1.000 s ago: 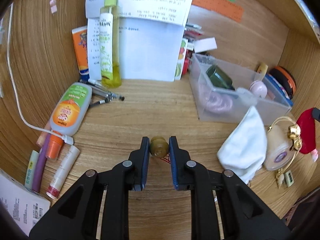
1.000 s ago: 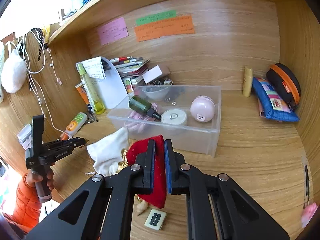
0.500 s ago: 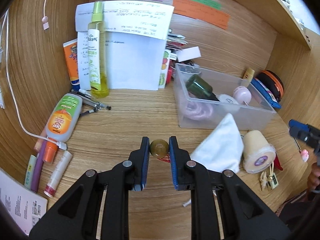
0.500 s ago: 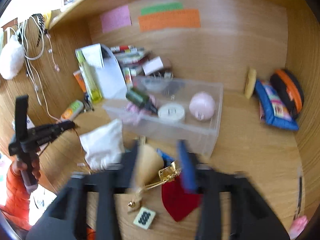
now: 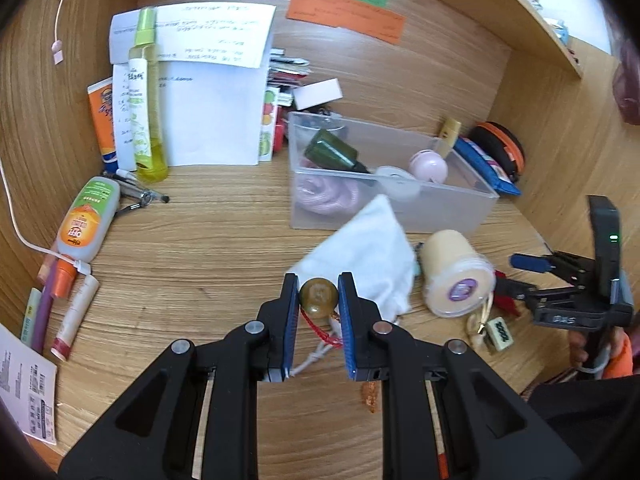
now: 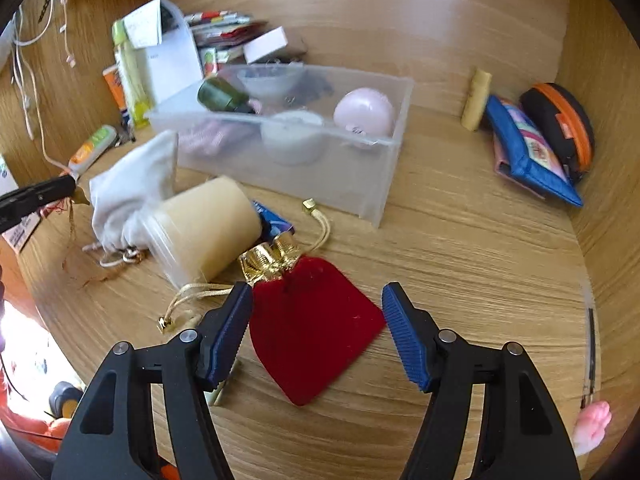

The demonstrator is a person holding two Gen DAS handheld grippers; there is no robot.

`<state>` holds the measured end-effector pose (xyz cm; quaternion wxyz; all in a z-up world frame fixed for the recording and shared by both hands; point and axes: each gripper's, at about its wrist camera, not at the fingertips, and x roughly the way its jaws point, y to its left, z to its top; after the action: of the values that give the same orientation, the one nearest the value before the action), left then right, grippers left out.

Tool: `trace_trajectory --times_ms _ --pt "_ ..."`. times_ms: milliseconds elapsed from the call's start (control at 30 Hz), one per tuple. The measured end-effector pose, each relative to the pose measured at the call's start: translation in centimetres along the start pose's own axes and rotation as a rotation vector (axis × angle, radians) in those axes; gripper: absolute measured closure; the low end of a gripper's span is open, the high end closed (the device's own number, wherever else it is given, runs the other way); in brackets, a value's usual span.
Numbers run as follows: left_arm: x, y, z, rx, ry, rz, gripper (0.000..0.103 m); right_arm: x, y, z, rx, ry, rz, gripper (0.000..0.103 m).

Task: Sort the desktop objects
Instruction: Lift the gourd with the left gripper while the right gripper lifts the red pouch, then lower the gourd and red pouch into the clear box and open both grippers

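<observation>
Cluttered wooden desk, clear bin

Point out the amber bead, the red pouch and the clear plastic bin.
amber bead [image 5: 319, 298], left wrist view, front face.
red pouch [image 6: 312, 328], right wrist view, middle of cloth.
clear plastic bin [image 6: 280, 168], right wrist view, front wall.

Your left gripper clamped on amber bead, blue pads pressed to either side, held above desk; your right gripper spread wide, blue ribbed pads well apart, poised low, fingers forward; seen from left wrist camera, right gripper sits at far right edge, gripped in your hand.
</observation>
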<state>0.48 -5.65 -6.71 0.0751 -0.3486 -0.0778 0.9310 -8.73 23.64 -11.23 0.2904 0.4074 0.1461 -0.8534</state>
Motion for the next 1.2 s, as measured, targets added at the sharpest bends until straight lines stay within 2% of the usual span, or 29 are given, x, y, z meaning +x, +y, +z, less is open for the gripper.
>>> trace_trajectory --times_ms 200,267,333,467,500,533,567,700,1200 --pt "-0.2 -1.2 -0.1 0.013 -0.006 -0.018 0.084 2.1 1.6 0.5 -0.120 0.054 -0.026 0.034" --pt "-0.2 -1.6 -0.1 0.017 -0.007 -0.019 0.084 2.7 1.6 0.5 -0.132 0.066 -0.025 0.034" --pt "-0.3 -1.9 0.0 0.018 -0.010 -0.025 0.084 3.2 0.9 0.7 -0.101 0.071 0.004 0.040" --pt "-0.4 -2.4 0.5 0.020 -0.022 -0.034 0.084 2.7 -0.1 0.9 -0.071 0.043 0.043 0.063" --pt "-0.4 -2.5 0.7 0.022 -0.027 -0.037 0.084 2.4 -0.2 0.9 -0.068 0.031 0.056 0.071" --pt "-0.5 -2.6 0.8 0.023 -0.032 -0.038 0.084 2.1 -0.2 0.9 -0.067 0.026 0.079 0.086" --pt "-0.5 -2.7 1.0 0.023 -0.040 -0.041 0.084 2.0 -0.2 0.9 -0.064 0.031 0.091 0.092" --pt "-0.5 -2.9 1.6 0.014 -0.051 -0.053 0.084 1.3 -0.2 0.7 -0.071 0.003 0.076 0.092" --pt "0.9 -3.7 4.2 -0.005 -0.070 -0.080 0.084 -3.9 -1.3 2.7 -0.032 -0.163 0.116 0.092"
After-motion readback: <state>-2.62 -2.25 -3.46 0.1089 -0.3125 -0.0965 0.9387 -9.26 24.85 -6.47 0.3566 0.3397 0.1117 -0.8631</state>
